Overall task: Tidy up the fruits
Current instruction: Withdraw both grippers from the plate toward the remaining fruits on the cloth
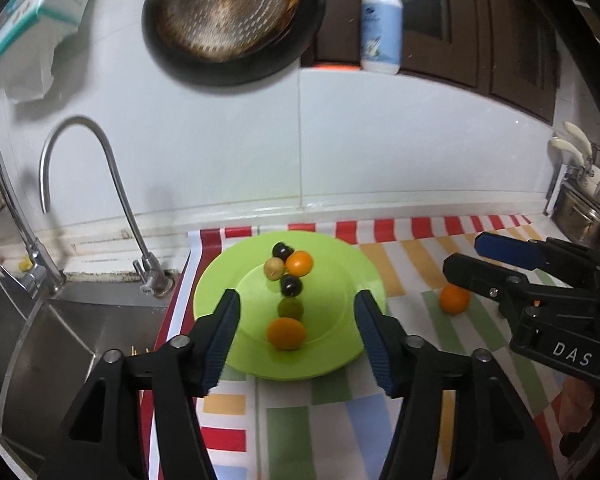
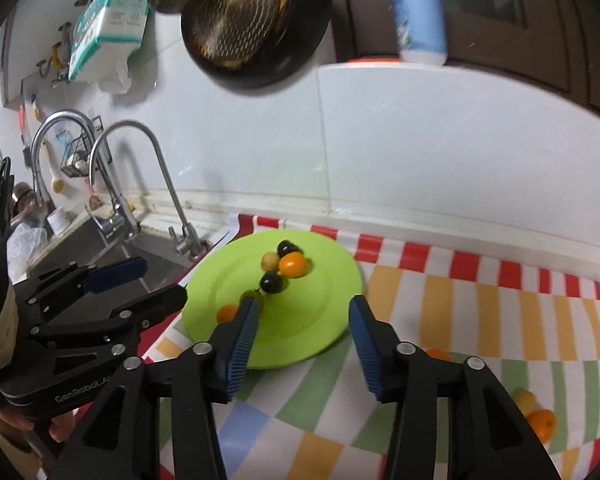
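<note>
While both grippers gape empty, fruits lie ahead on the plate.

We see a glossy green plastic plate on a smooth striped cloth; the sink and faucet are brushed metal.

Home kitchen: sink, faucet, hanging pan.
</note>
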A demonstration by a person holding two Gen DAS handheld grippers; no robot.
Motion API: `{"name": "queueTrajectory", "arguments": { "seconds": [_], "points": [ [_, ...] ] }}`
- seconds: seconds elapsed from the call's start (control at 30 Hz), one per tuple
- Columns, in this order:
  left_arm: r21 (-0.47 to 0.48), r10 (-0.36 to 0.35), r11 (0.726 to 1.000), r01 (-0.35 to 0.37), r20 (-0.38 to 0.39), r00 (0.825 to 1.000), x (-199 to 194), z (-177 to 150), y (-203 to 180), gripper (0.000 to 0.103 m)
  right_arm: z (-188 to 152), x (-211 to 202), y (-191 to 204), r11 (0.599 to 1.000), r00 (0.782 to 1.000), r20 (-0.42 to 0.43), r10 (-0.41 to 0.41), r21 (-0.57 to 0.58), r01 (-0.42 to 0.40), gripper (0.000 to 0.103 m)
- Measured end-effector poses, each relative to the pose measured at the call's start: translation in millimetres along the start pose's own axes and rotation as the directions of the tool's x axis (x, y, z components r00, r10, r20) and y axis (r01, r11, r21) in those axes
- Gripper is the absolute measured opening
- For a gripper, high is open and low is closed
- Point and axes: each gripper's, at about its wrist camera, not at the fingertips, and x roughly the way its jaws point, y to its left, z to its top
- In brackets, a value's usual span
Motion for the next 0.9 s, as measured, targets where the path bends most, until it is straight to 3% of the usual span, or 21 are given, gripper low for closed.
{"name": "queueTrajectory", "arguments": {
  "seconds": [0.1, 0.2, 0.47, 0.9],
  "points": [
    [0.013, -0.005, 1.000, 0.005, 0.025, 1.000, -12.1, 1.6, -11.3, 0.064, -1.0, -18.4, -6.4, 0.999, 0.999, 0.027, -0.034, -0.001, 0.034, 0.049],
    [0.017, -0.022, 1.000, 0.022, 0.039, 0.999, -18.7, 4.1, -21.7, 0.067, -3.2, -37.5, -13.8, 0.997, 0.996, 0.058, -0.072, 0.013, 0.071, 0.058],
    [0.067, -0.059, 0.996, 0.054, 0.082, 0.995, -28.8, 8.3, -52.8, 0.075, -12.1, -74.8, -35.2, 0.983, 0.977, 0.103, -0.185, 0.021, 0.184, 0.058],
    [0.165, -0.171, 0.974, 0.153, 0.097, 0.981, -16.5, 11.0, -103.6, 0.078, -33.6, -102.8, -78.7, 0.946, 0.946, 0.075, -0.317, 0.097, 0.309, 0.058]
  ]
}}
